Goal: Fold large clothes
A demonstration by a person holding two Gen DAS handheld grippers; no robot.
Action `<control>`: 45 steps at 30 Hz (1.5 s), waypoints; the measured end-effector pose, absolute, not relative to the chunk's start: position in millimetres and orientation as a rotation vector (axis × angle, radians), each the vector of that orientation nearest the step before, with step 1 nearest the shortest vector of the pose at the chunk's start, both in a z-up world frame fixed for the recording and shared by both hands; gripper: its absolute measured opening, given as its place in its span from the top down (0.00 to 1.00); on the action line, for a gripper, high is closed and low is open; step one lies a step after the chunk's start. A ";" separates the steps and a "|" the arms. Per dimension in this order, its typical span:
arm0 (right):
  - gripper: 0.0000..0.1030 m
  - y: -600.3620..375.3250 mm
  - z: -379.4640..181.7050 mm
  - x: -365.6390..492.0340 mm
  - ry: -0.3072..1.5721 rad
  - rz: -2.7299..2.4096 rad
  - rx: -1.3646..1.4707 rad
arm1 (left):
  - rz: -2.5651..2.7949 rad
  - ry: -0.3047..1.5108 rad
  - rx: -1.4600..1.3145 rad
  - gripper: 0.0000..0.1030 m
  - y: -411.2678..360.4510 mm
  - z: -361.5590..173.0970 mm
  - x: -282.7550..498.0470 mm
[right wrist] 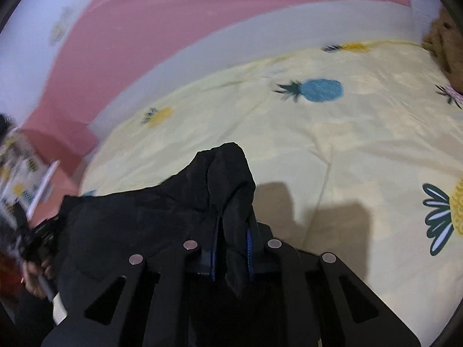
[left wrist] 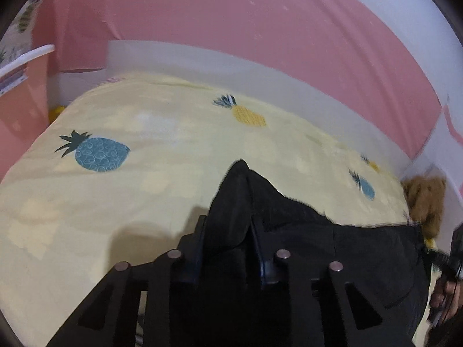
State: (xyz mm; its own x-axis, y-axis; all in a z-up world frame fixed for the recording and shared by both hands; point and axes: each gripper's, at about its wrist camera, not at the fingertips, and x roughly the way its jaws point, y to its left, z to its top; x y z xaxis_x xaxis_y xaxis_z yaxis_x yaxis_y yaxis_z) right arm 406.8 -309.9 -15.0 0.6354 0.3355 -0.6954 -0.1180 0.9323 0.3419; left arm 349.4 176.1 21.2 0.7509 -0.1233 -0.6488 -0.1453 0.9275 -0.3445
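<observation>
A black garment (left wrist: 318,231) hangs stretched between my two grippers above a bed with a pale yellow pineapple-print cover (left wrist: 173,133). My left gripper (left wrist: 228,231) is shut on one bunched corner of the garment, which sticks up past the fingers. My right gripper (right wrist: 233,231) is shut on the other corner of the black garment (right wrist: 144,217), whose cloth fills the gap between the blue pads. The garment's lower part is hidden below both views.
The bed cover (right wrist: 332,144) spreads ahead, with a pink and white wall (left wrist: 231,23) behind it. A brown plush toy (left wrist: 425,202) sits at the bed's far end, also in the right wrist view (right wrist: 445,46). A pink cabinet (left wrist: 20,110) stands at the left.
</observation>
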 end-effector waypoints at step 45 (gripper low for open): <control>0.43 -195.0 -73.1 431.3 0.911 0.240 -0.023 | -0.168 0.834 -0.132 0.43 42.2 -28.8 412.0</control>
